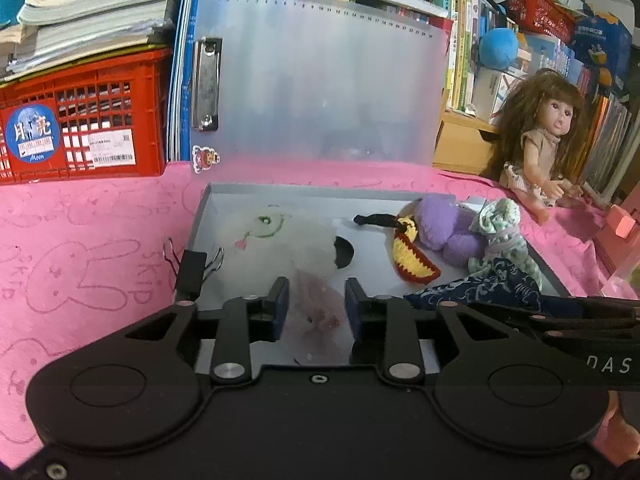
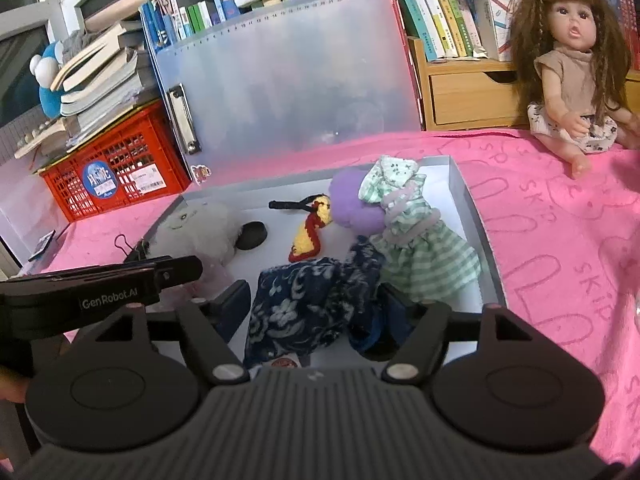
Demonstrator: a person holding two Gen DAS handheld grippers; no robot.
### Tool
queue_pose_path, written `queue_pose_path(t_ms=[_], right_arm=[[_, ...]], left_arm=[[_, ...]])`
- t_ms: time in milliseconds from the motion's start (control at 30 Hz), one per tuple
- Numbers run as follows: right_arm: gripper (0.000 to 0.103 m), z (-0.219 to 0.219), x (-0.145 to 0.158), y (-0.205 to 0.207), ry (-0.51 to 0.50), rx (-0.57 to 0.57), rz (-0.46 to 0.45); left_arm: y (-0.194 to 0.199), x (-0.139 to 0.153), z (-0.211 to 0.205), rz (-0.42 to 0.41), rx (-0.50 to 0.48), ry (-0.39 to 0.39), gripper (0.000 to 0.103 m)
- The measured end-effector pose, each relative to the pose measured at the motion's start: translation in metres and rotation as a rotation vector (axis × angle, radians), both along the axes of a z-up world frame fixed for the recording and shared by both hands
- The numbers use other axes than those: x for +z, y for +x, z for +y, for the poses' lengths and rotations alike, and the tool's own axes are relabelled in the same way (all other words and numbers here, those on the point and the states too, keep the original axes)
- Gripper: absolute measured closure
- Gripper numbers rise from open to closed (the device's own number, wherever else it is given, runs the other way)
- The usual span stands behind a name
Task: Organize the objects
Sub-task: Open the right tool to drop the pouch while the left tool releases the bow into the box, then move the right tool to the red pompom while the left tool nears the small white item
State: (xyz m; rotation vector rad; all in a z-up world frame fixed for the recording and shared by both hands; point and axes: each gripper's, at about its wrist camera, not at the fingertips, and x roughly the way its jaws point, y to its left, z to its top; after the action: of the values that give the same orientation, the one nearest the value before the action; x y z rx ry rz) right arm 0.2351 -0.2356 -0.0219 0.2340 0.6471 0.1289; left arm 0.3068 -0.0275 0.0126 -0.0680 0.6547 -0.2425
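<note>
- Left wrist view: we look across a pink cloth (image 1: pixel 92 216) stamped with rabbit outlines, which covers the surface; a red crate (image 1: pixel 80 120) stands at the upper left with stacked books (image 1: pixel 92 4) on top, and shelves of upright books fill the top of the frame.
- A frosted clipboard (image 1: pixel 320 80) stands upright at centre, just behind an open grey box (image 1: pixel 280 194).
- A long-haired doll (image 1: pixel 548 136) sits on the cloth at the right edge, apart from the box.
- Inside the box we see a white plush (image 1: pixel 280 240) on the left, a yellow-and-red knitted piece (image 1: pixel 412 256) in the middle, a purple plush (image 1: pixel 444 224) and a green checked doll dress (image 1: pixel 500 232) toward the right.
- A black binder clip (image 1: pixel 192 272) sits on the box's left wall.
- The left gripper (image 1: pixel 316 304) hangs low over the near end of the box, its jaws moderately apart with pale pinkish material between them; we cannot tell whether the fingers (image 1: pixel 280 304) touch it.
- Right wrist view: the right gripper (image 2: pixel 316 312) has its jaws set wide around a dark blue floral cloth (image 2: pixel 304 304), which bunches between them at the lower centre, inside the near end of the box; whether they press on it we cannot tell.
- The left gripper's body crosses the left edge of this view.
</note>
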Motion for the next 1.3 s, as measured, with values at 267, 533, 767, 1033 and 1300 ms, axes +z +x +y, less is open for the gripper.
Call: queue_pose_path(t_ms=[267,533,767,1033,1300], right_arm=[[0.017,0.000,0.016,-0.013,-0.018,0.001,-0.034],[0.015,0.005,0.032,-0.034,-0.056,0.014,-0.075],[0.014,0.009,0.041,-0.055,-0.078,0.019,-0.095],[0.013,0.014,0.044,-0.082,-0.091,0.041,-0.111],[0.013,0.031,0.037,-0.103,-0.132,0.094,-0.113]], left_arm=[[-0.015,0.021,-0.001,-0.033,-0.021,0.003,0.054],[-0.042,0.041,0.004,-0.063,-0.048,0.002,0.047],[-0.074,0.054,0.016,-0.076,-0.058,-0.012,0.043],[-0.121,0.051,0.034,-0.079,-0.074,-0.027,0.041],[-0.154,0.041,0.052,-0.066,-0.072,-0.020,0.040]])
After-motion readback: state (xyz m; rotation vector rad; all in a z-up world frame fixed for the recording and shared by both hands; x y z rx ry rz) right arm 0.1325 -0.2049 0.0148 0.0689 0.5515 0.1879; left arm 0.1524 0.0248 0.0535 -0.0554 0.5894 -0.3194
